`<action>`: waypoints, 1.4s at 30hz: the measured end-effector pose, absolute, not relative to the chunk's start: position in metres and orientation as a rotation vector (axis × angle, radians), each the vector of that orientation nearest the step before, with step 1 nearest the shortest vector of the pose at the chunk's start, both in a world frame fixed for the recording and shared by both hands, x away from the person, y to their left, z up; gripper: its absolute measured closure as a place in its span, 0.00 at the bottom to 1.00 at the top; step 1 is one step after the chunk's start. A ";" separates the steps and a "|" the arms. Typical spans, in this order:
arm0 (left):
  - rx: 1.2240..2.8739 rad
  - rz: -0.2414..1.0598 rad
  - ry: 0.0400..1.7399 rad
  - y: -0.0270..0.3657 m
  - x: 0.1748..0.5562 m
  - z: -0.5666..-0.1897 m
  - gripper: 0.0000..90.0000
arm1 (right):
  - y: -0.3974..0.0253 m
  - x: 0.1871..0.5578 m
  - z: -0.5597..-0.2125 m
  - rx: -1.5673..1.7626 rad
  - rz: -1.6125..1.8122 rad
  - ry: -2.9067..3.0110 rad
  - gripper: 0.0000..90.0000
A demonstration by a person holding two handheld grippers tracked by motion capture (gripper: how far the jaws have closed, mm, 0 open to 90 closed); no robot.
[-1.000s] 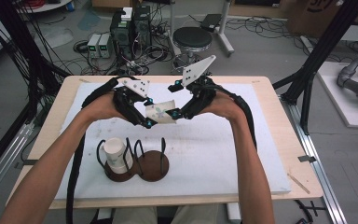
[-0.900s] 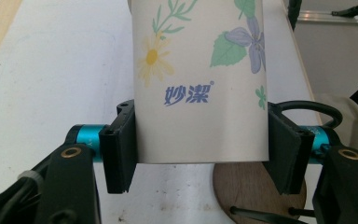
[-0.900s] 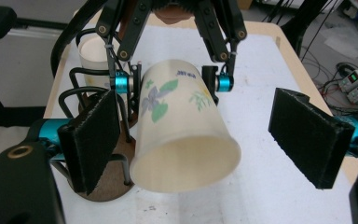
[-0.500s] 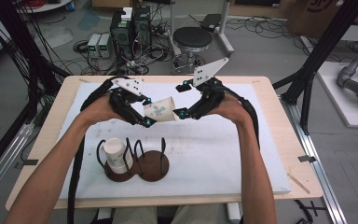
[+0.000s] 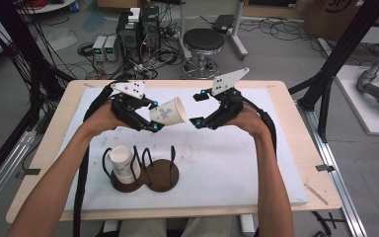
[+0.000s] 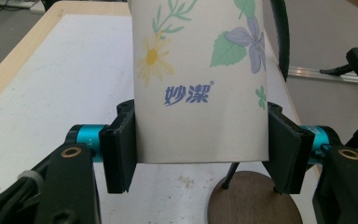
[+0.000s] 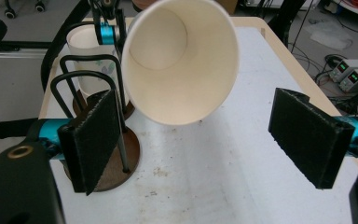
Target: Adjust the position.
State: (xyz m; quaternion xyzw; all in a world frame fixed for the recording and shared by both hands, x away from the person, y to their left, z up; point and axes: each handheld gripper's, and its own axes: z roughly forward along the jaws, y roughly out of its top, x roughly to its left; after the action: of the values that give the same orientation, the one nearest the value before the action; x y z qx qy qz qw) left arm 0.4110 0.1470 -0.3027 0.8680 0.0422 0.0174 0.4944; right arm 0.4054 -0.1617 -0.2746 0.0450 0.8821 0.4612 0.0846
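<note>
Right gripper (image 5: 196, 108) has backed off the cup (image 5: 169, 111), jaws apart.

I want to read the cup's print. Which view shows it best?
The left gripper view: the held cup faces it squarely, flowers and blue lettering sharp. The high view shows the cup small, its print blurred. The right gripper view looks into its open mouth, showing no print.

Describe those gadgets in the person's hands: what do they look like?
Each hand carries a black gripper, the left gripper and the right gripper, with two flat black jaws faced in rough black pads. Teal collars sit behind the jaws, brass-coloured rivets in the black links. A grey three-cornered plate dotted with small holes tops each, and a thick black cable trails back along each forearm. The forearms are bare, no sleeves.
</note>
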 end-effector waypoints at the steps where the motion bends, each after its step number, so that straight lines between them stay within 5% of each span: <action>1: 2.104 0.042 0.102 0.147 0.411 -0.303 0.40 | -0.162 0.405 -0.277 0.139 1.380 2.628 0.19; 42: 1.877 0.000 0.132 0.157 0.409 -0.317 0.40 | -0.148 0.407 -0.292 0.148 1.578 2.590 0.19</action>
State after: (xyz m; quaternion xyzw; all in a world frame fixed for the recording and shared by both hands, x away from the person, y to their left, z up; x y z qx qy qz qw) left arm 0.4094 0.1575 -0.3168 0.8061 0.0566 -0.0001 0.5891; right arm 0.4070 -0.1478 -0.2923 0.0488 0.8518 0.5190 0.0526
